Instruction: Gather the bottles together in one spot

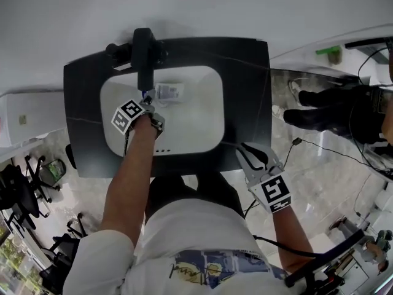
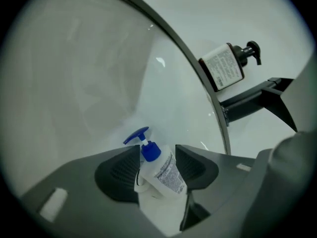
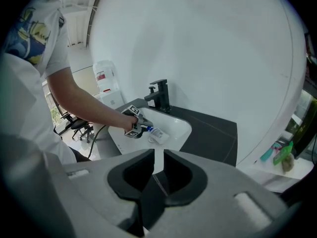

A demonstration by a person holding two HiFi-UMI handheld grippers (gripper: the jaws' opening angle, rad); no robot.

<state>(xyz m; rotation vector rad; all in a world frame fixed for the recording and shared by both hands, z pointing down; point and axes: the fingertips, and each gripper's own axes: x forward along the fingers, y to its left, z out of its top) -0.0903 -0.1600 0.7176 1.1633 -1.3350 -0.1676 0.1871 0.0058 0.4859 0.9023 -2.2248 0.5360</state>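
Observation:
A small white bottle with a blue pump (image 2: pixel 157 175) sits between the jaws of my left gripper (image 2: pixel 157 157), which is shut on it inside the white sink basin (image 1: pixel 209 141). In the head view my left gripper (image 1: pixel 149 101) is just below the spout of the black faucet (image 1: pixel 144 54). A second white labelled bottle (image 1: pixel 169 92) lies in the basin right beside it; in the left gripper view it shows a black pump (image 2: pixel 227 66). My right gripper (image 1: pixel 253 154) hovers off the counter's front right corner, its jaws slightly apart with nothing between them (image 3: pixel 158 157).
The basin is set in a dark counter (image 1: pixel 245 72) against a white wall. A large white jug with a red label (image 3: pixel 104 78) stands to the counter's left. Office chairs (image 1: pixel 24 183) fill the floor at left, and cables (image 1: pixel 319 149) run at right. Green items (image 1: pixel 331 53) lie on a side shelf.

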